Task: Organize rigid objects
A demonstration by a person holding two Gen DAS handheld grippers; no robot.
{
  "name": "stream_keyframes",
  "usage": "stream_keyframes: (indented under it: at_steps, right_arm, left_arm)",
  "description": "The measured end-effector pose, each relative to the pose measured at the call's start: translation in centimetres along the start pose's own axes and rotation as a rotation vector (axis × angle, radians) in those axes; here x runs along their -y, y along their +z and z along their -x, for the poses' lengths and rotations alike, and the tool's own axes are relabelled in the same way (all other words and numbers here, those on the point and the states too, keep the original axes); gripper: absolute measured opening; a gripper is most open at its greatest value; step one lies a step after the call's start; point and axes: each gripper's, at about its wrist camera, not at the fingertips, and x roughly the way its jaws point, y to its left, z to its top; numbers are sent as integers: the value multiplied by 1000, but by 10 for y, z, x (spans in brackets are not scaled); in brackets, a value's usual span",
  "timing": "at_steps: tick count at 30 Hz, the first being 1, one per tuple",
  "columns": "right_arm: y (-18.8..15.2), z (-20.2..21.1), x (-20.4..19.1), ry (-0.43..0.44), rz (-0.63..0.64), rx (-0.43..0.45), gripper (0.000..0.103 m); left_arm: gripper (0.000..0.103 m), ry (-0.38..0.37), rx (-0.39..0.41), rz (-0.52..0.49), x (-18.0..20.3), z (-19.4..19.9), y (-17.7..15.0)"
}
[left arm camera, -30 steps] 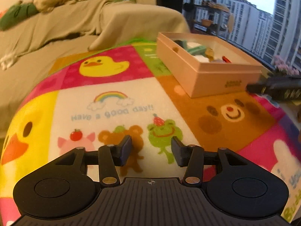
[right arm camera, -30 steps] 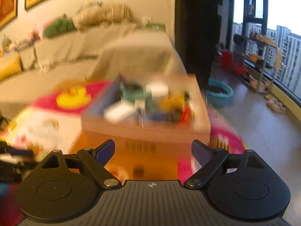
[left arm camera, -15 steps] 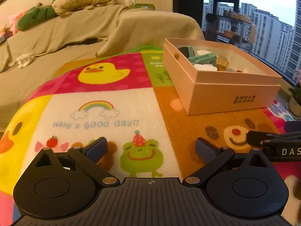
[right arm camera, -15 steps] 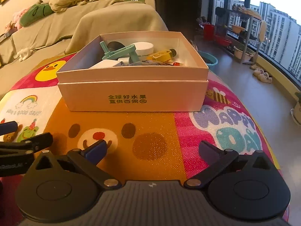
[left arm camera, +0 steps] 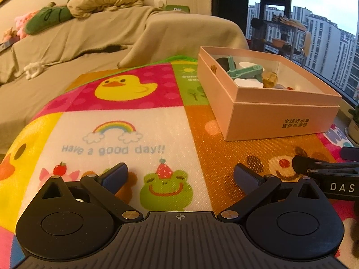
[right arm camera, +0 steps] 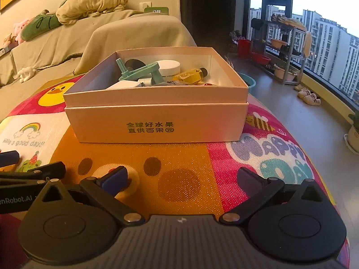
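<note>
Bright cartoon mat [right arm camera: 184, 157] on low table | pink box [right arm camera: 157, 121] (full of small hard things) sits far side, middle | left gripper [left arm camera: 179, 174] and right gripper [right arm camera: 181, 177] both wide apart, empty | reach slowly, grab one thing only.

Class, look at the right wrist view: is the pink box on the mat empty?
No, the pink box holds several things, among them a green plastic tool and a white jar.

Bare mat [right arm camera: 184, 157] before the box [right arm camera: 157, 121].
</note>
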Motion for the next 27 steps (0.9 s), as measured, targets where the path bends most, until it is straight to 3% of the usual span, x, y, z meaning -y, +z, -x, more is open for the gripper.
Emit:
stream_keyframes:
  at_steps: [27]
  right_arm:
    - [-1,1,1,-1,1,3,103]
  left_arm:
    - [103,5,1,-1,0,0,0]
